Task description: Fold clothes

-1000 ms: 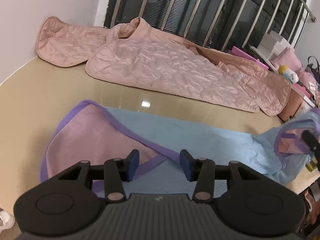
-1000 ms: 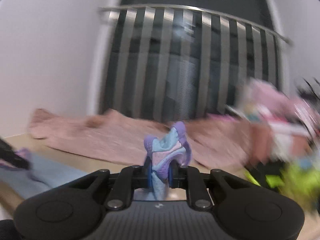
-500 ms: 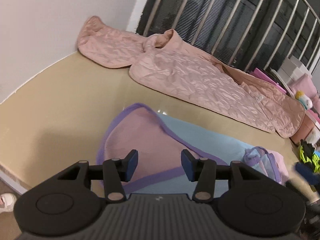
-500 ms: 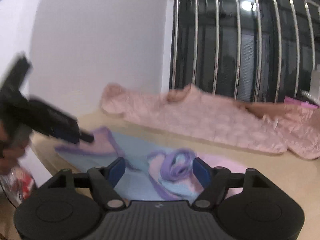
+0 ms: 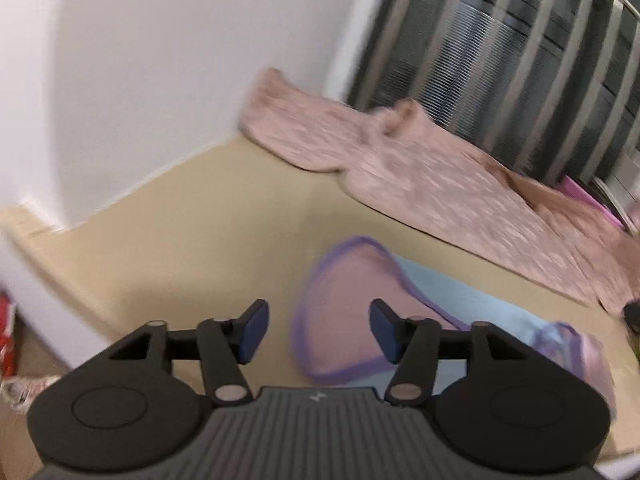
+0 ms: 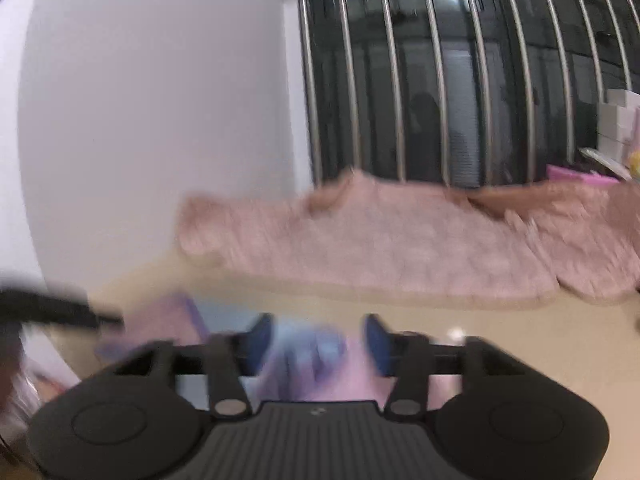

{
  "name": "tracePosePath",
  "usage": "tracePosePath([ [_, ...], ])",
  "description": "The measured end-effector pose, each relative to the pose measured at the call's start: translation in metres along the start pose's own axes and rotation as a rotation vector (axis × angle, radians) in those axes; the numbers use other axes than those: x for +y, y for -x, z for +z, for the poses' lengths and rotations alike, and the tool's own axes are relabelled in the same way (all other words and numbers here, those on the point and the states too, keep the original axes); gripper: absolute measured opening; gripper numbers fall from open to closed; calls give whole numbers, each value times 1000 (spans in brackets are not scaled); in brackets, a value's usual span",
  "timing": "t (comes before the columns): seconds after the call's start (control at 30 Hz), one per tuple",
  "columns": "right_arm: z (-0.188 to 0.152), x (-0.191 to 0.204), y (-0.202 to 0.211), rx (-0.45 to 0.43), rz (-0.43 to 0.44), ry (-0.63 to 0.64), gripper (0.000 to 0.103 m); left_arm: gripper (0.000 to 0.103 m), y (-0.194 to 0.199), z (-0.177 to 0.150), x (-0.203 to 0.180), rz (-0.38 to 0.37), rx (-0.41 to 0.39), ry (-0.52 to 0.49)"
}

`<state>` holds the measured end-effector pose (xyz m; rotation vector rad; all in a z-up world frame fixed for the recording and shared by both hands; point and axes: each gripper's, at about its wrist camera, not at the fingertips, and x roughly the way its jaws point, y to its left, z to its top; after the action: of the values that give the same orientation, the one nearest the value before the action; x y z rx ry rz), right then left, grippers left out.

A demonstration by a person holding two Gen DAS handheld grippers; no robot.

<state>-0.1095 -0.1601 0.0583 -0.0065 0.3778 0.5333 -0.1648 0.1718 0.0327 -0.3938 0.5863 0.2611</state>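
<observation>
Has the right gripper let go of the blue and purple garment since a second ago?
Yes. The right gripper, then pinching that garment up against the window bars, is now open with it lying on the table.

No readable words or numbers appear; only a small pale logo mark sits on each gripper body, too blurred to identify.

I count two garments on my table [image 5: 208, 216]: one blue garment [image 5: 460, 304], and one pink quilted jacket [image 5: 420, 176] behind it.
</observation>
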Motion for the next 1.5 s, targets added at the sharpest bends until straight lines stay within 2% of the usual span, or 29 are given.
tracePosePath([
  [0.1, 48, 8, -36, 137, 169, 139, 67, 68, 7, -11, 12, 58, -12, 159],
  [0.2, 83, 29, -95, 242, 419, 267, 68, 69, 10, -17, 6, 77, -23, 198],
  [0.23, 92, 38, -117, 287, 475, 295, 68, 71, 11, -20, 4, 83, -27, 211],
  [0.3, 105, 57, -159, 359, 519, 348, 67, 72, 12, -24, -1, 95, -35, 236],
  [0.43, 98, 97, -228, 506, 524, 459, 63, 72, 15, -33, -9, 120, -51, 288],
  [0.53, 78, 110, -247, 569, 550, 487, 57, 72, 17, -40, -16, 139, -62, 326],
  [0.67, 71, 107, -257, 584, 558, 475, 53, 71, 17, -40, -14, 150, -71, 373],
  [0.7, 71, 107, -260, 588, 554, 472, 50, 70, 19, -40, -15, 148, -82, 369],
  [0.73, 70, 106, -262, 591, 549, 468, 43, 63, 20, -39, -16, 145, -94, 365],
  [0.77, 69, 106, -264, 590, 549, 463, 38, 62, 21, -39, -17, 144, -104, 358],
  [0.9, 63, 103, -269, 574, 539, 446, 37, 61, 20, -35, -30, 156, -128, 283],
  [1.0, 60, 102, -273, 579, 526, 448, 36, 58, 6, -33, -28, 128, -76, 300],
  [1.1, 58, 103, -274, 564, 531, 459, 36, 37, 1, -32, -31, 132, -53, 282],
  [1.13, 57, 102, -274, 560, 537, 457, 36, 16, -2, -33, -30, 117, -40, 285],
  [1.17, 56, 101, -274, 551, 544, 457, 30, 3, -5, -33, -30, 103, -26, 288],
  [1.2, 55, 101, -273, 538, 550, 461, 25, 3, -8, -33, -29, 88, -12, 291],
  [1.27, 55, 102, -272, 530, 558, 462, 4, 2, -16, -29, -26, 64, 1, 299],
  [1.33, 54, 104, -270, 519, 523, 469, 2, 2, -27, -22, -20, 44, 5, 308],
  [1.4, 56, 100, -269, 488, 449, 467, 2, 2, -38, -14, -16, 24, 7, 312],
  [1.5, 69, 74, -271, 431, 309, 364, 2, 2, -66, 16, -23, -6, -3, 236],
])
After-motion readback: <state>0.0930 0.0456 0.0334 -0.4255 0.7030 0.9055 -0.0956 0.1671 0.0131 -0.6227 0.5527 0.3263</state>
